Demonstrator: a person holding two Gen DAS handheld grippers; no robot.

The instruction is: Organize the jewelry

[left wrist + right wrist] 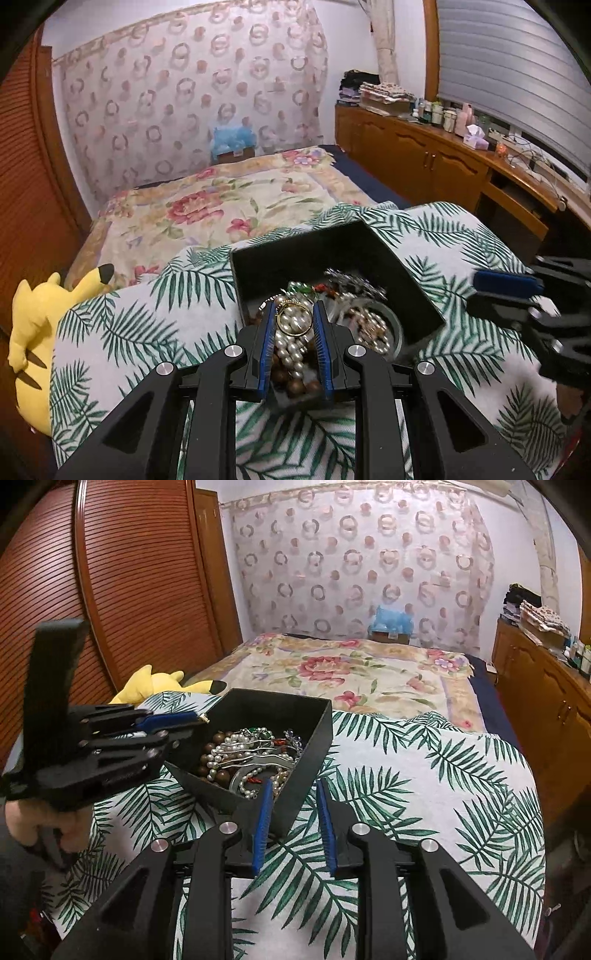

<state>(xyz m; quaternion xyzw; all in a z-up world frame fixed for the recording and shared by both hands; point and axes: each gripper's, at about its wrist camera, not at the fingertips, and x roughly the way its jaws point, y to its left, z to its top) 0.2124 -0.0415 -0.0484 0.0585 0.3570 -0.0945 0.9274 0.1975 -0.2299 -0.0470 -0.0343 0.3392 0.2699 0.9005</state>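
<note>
A black open box (388,254) sits on a palm-leaf cloth (129,332); it also shows in the right wrist view (314,731). It holds pearl strands (229,749), brown wooden beads (210,746) and silver pieces (258,757). My left gripper (294,314) hangs above the box's near-left edge, shut on a gold ring (293,318); it shows from the side in the right wrist view (199,720). My right gripper (293,790) is open at the box's near corner, its fingers either side of the wall, holding nothing.
A yellow plush toy (33,332) lies at the cloth's left edge. A floral bedspread (221,199) stretches behind the box. Wooden cabinets (424,155) with bottles and clutter run along the right. A slatted wooden door (129,590) stands at the left.
</note>
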